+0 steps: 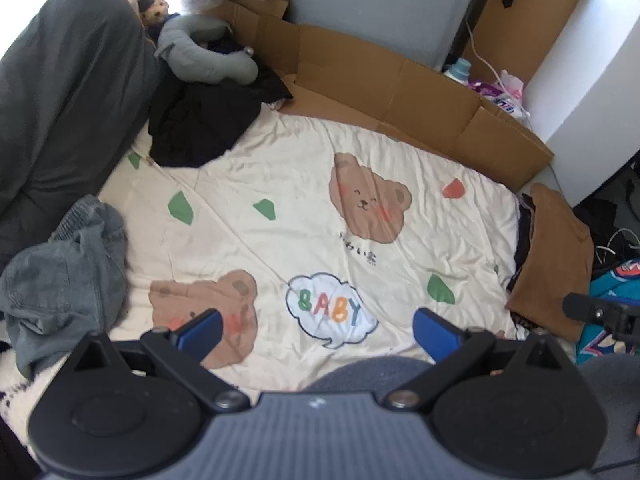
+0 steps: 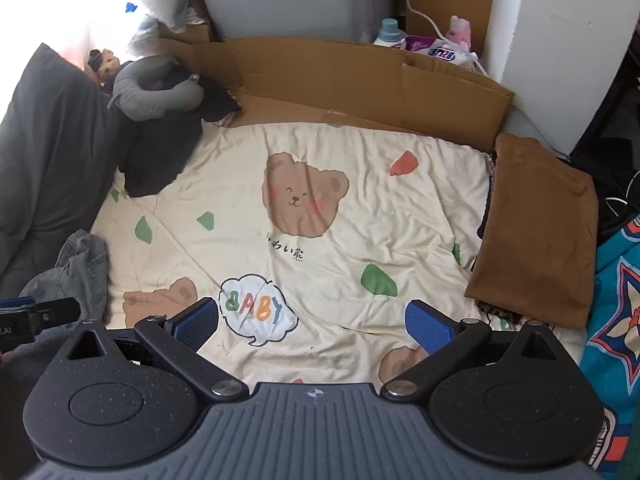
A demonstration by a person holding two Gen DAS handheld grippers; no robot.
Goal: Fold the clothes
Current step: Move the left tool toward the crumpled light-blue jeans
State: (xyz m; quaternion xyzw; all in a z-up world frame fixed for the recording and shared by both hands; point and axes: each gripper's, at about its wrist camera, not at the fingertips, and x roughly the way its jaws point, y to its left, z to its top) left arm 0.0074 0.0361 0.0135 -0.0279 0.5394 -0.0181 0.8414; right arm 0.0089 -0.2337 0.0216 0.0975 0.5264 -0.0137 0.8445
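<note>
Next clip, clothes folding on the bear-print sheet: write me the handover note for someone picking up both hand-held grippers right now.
Left hand-held gripper: open, empty, hovering over the bear-print sheet.
Right hand-held gripper: open, empty, also over the sheet.
Done: a folded brown garment tops a stack at the sheet's right edge; darker items show beneath it.
Left to do: crumpled grey garment at the left edge, nearest the left gripper, and a black heap at the far left by the grey neck pillow.
The middle of the sheet is free for spreading. The grey garment looks like the easiest next pick.
</note>
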